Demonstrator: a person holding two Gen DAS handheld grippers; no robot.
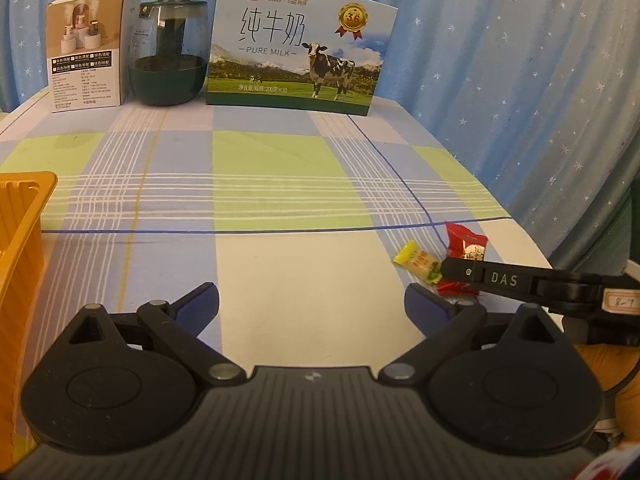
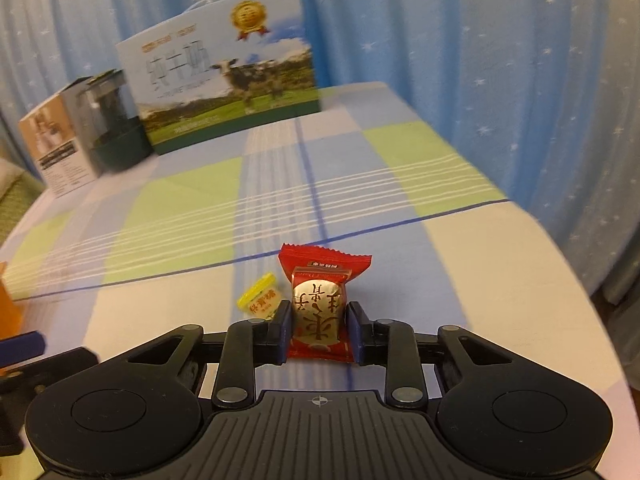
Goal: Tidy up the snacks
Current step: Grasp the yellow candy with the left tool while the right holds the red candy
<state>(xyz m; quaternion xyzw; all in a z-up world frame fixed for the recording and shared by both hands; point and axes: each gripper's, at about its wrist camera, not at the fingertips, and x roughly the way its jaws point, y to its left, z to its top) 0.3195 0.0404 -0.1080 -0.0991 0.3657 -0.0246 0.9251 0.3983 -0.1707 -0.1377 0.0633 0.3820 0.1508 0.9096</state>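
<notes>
red snack packet (image 2: 320, 308) clamped between right gripper (image 2: 319, 330) jaws.

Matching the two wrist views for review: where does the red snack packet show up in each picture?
Left wrist view: red snack packet at lower right, partly behind the right gripper.
Right wrist view: packet at lower centre, pinched between the right gripper's blue pads.
Shared landmark: yellow candy just left of the packet.
</notes>
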